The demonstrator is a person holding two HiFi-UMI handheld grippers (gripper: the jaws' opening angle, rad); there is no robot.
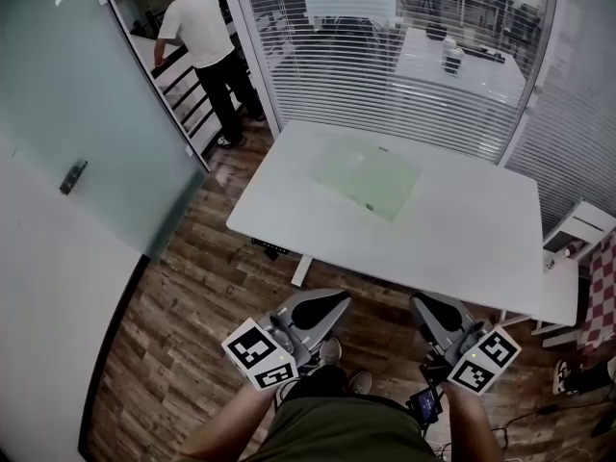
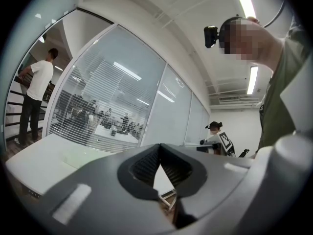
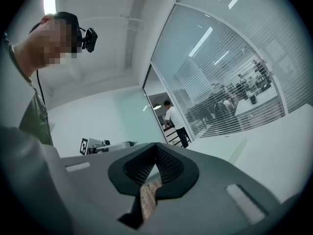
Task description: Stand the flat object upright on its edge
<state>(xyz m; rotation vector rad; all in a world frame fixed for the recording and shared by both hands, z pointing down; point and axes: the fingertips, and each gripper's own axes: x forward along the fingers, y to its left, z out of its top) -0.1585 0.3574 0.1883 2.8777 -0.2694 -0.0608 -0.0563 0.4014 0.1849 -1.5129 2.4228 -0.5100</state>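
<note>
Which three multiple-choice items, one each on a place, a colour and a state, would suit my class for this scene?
1. Where is the pale green flat object? A. on the floor; B. lying flat on the white table; C. in a gripper.
2. What colour is the bystander's shirt? A. white; B. red; C. black.
3. How do the left gripper and right gripper stand? A. both wide open; B. one gripping the object; C. both shut, empty.
Answers: 1 B, it lies on the tabletop in the head view; 2 A, the shirt shows white; 3 C, each gripper view shows its jaws together with nothing between.
</note>
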